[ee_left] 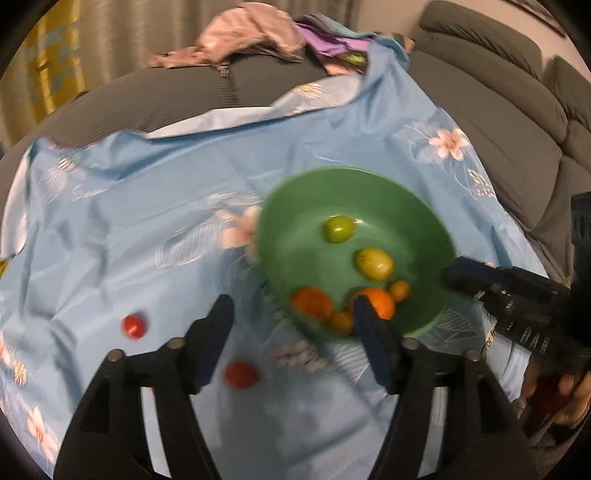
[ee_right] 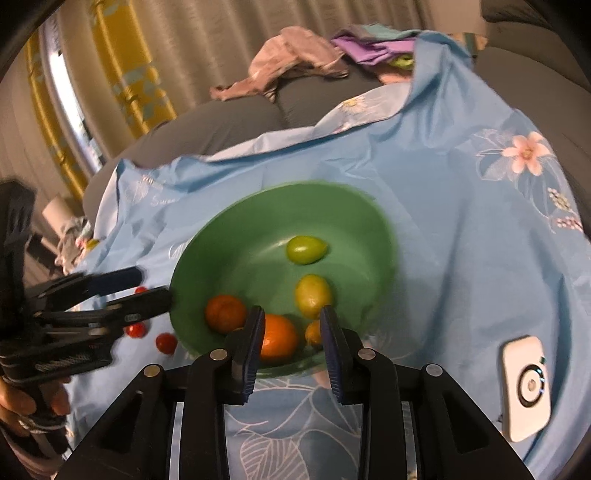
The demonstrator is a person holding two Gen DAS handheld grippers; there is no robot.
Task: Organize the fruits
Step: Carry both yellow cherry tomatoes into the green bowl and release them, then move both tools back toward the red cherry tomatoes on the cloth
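A green bowl [ee_left: 295,206] [ee_right: 236,236] sits on a light blue flowered cloth [ee_left: 147,206] [ee_right: 443,221]. In it lie two yellow-green fruits [ee_left: 339,229] [ee_right: 306,249], two oranges [ee_left: 312,302] [ee_right: 225,312] and two small orange fruits [ee_left: 399,290]. Red cherry tomatoes [ee_left: 133,325] [ee_right: 166,342] rest on the cloth left of the bowl. My left gripper [ee_left: 291,314] [ee_right: 155,286] hangs open over the bowl's left rim, nothing between its pads. My right gripper [ee_right: 291,323] [ee_left: 454,271] hovers over the near rim, jaws narrowly apart and empty.
The cloth covers a grey sofa [ee_left: 517,122]. A heap of pink and purple clothes [ee_left: 258,33] [ee_right: 303,55] lies at the back. A white device [ee_right: 526,384] rests on the cloth at the right. A hand [ee_right: 22,406] grips the left tool.
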